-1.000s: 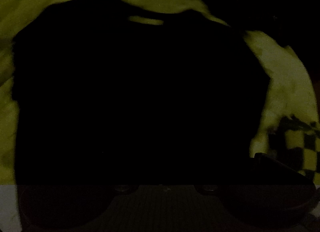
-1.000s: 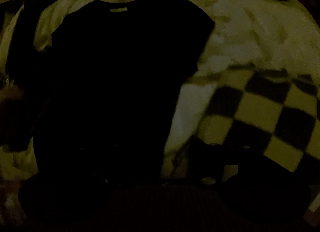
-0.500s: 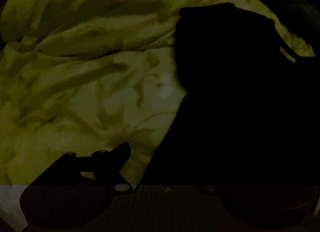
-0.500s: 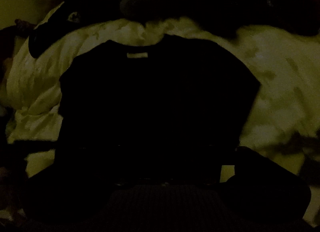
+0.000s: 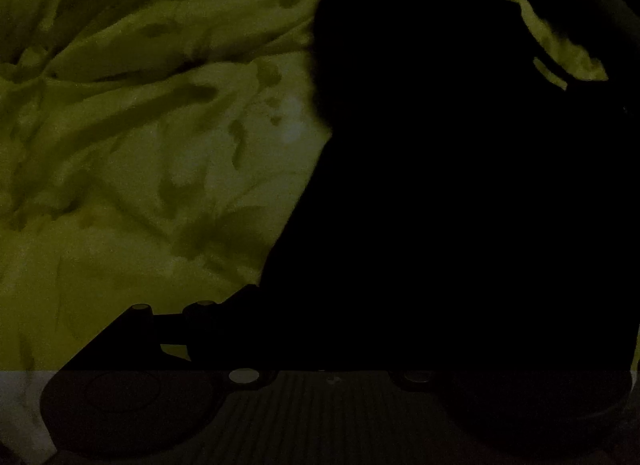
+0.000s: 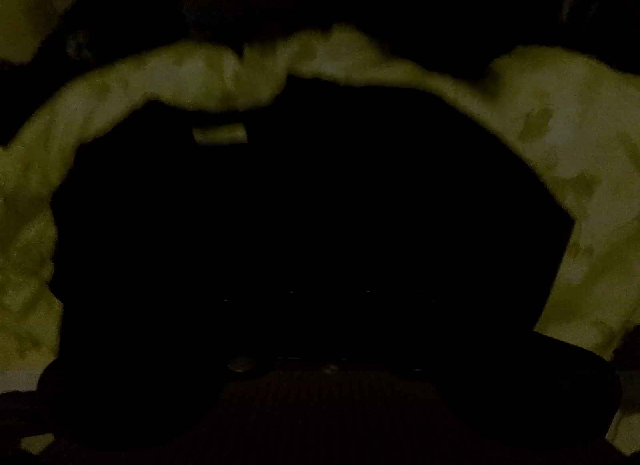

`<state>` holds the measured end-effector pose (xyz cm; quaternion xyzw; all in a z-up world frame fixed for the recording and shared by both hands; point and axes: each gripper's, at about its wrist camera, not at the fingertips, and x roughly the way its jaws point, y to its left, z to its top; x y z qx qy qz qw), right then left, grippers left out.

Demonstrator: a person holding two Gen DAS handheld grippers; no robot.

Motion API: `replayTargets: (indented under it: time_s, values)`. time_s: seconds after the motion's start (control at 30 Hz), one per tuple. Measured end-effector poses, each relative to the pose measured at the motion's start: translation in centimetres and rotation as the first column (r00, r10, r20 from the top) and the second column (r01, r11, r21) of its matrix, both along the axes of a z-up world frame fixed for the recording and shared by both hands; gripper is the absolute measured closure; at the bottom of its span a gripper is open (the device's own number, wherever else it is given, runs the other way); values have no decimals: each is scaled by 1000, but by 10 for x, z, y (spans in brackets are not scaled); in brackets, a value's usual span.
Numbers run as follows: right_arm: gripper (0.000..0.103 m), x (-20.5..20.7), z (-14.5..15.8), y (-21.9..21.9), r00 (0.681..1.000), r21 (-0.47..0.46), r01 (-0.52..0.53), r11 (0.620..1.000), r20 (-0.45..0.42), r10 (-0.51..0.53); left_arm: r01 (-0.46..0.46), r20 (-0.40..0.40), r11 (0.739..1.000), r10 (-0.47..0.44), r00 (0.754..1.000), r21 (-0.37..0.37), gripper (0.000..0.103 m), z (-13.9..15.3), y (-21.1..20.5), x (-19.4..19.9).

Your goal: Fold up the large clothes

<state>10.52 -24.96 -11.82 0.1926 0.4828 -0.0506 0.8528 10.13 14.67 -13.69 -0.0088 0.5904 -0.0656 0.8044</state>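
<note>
We see our left gripper (image 5: 320, 329) as black angular linkage with pale round screw heads above a ribbed base.

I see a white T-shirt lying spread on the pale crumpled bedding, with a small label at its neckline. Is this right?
Not quite: the T-shirt is black, not white. The right wrist view shows it dark against the pale crumpled bedding, with the small label at its neckline.

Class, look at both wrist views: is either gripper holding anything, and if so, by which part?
It cannot be told. The black short-sleeved shirt on the pale rumpled bedding swallows both dark grippers. The right jaws are shut, perhaps on its near hem; the frames are too dark to confirm.
</note>
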Motion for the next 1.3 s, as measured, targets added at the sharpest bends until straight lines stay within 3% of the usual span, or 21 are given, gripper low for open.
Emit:
replayTargets:
  time_s: [0.13, 0.27, 0.33, 0.47, 0.5, 0.53, 0.63, 0.67, 0.73, 0.77, 0.93, 1.03, 1.13, 1.2, 1.23, 1.27, 1.3]
  values:
    - [96, -22, 21, -21, 988, 125, 124, 984, 72, -133, -11, 3, 1000, 11, 1000, -9, 0, -4, -2, 5]
    - [95, -51, 10, -51, 936, 310, 326, 893, 30, -352, -17, 1, 1000, 17, 1000, -15, 0, -8, -5, 5]
    - [95, -64, -4, -60, 893, 335, 432, 838, -30, -449, -4, -1, 1000, 4, 1000, -9, 0, -9, -7, 2]
    - [91, -96, -25, -73, 764, 293, 643, 707, -180, -620, 6, -4, 1000, -6, 1000, -2, 0, -9, -6, -4]
    - [91, -102, -25, -72, 754, 291, 654, 698, -180, -632, 2, -5, 1000, -2, 1000, -2, 0, -9, -4, -5]
    - [91, -105, -23, -69, 767, 281, 639, 716, -166, -620, -3, -6, 1000, 3, 1000, -2, 0, -9, -3, -6]
    - [90, -101, -7, -56, 865, 210, 499, 841, -68, -496, -13, -12, 1000, 13, 1000, -5, 0, -9, -1, -7]
    - [85, -97, -1, -50, 892, 188, 448, 874, -31, -450, -12, -13, 1000, 12, 1000, -3, 0, -9, -2, -7]
    - [64, -85, 4, -44, 925, 166, 374, 913, 4, -380, -5, -13, 1000, 5, 1000, 0, 0, -9, -4, -7]
    - [52, -78, 4, -42, 934, 155, 351, 923, 9, -356, -1, -15, 1000, 1, 1000, 0, 0, -8, -5, -7]
    - [53, -54, 9, -31, 952, 61, 298, 952, 51, -302, 10, -14, 1000, -10, 1000, -2, 0, -7, -7, -9]
    - [53, -38, 12, -12, 988, -67, 135, 989, 84, -129, 13, -22, 1000, -13, 1000, 0, 0, -9, -7, -9]
    - [49, -24, 9, 14, 991, -182, -122, 976, 38, 131, 15, -26, 1000, -15, 1000, -1, 0, -9, -7, -9]
    - [51, -14, 1, 23, 968, -240, -250, 938, -36, 248, 16, -27, 1000, -16, 1000, -2, 0, -9, -7, -8]
    - [54, -13, -3, 22, 964, -253, -266, 930, -64, 258, 15, -29, 1000, -15, 999, -2, 0, -9, -6, -8]
    - [79, -11, -7, 19, 964, -251, -263, 931, -95, 247, 15, -30, 1000, -15, 999, -3, 0, -8, -6, -8]
    - [91, -11, -7, 12, 970, -228, -239, 944, -111, 218, 12, -30, 1000, -12, 999, -4, 0, -8, -5, -8]
